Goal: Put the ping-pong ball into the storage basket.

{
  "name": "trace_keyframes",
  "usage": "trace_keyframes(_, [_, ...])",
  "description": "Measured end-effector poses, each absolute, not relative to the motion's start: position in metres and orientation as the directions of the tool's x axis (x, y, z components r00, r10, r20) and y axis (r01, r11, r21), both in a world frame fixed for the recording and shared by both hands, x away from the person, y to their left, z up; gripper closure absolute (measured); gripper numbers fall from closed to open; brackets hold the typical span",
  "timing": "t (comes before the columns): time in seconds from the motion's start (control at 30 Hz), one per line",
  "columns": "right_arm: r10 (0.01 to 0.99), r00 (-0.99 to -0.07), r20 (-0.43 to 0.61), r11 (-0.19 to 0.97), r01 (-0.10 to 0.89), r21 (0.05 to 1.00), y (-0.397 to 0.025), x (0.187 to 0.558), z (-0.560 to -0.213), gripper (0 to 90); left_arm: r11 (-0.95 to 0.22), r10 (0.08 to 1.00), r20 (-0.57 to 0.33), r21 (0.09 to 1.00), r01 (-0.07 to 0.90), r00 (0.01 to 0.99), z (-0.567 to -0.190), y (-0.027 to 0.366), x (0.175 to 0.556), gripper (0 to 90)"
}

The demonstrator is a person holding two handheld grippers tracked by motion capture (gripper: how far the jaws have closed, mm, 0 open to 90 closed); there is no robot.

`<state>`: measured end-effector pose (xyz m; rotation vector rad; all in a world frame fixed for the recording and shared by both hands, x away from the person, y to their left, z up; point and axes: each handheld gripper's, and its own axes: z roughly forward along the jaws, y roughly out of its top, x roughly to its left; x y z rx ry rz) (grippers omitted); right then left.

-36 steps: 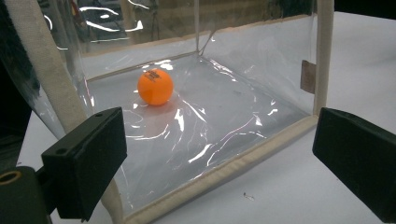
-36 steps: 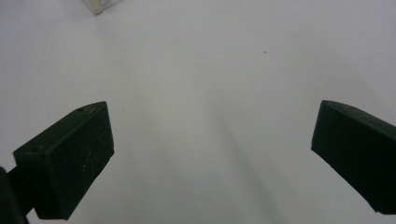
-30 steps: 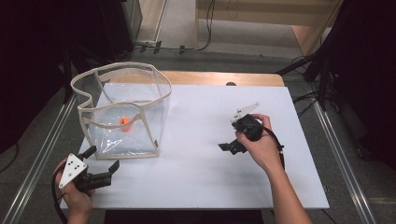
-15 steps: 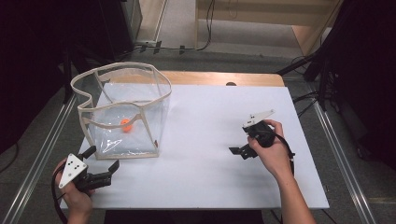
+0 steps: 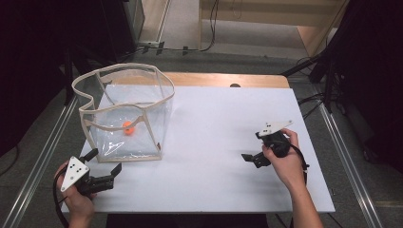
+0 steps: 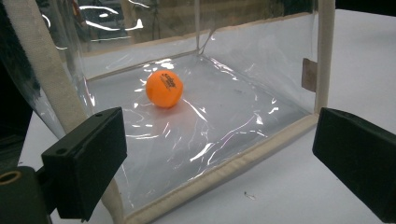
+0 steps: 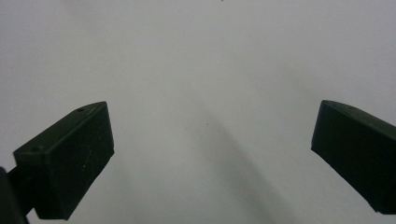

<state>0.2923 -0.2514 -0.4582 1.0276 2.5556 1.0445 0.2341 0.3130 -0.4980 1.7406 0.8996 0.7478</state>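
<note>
At 7 o'clock the left gripper (image 5: 103, 172) holds its place, jaws apart, just beside the bag (image 5: 124, 114) with the ball (image 5: 127, 128) inside, while the right gripper (image 5: 252, 158), jaws apart and empty, has drawn back toward 4 o'clock, suggesting the drop is finished.

From my seat the high view is evenly lit from above: the white tabletop (image 5: 214, 142) reads bright, while the surroundings beyond the table fall into near black. The picture is soft and slightly grainy. In the left gripper view I get white glare streaks on the clear plastic bin (image 6: 224, 116), and the orange ball (image 6: 164, 88) is sharp, while the near jaws blur. The right gripper view is dimmer, grey, with a soft shadow band across the tabletop and defocused jaws.
</note>
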Motion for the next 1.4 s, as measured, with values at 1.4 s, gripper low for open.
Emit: trace_keyframes(1.4, [0.744, -0.652, 0.147, 0.344, 0.563, 0.751, -0.319, 0.246, -0.498, 0.0, -0.233, 0.844, 0.082, 0.946, 0.226, 0.529, -0.498, 0.312, 0.235, 3.6])
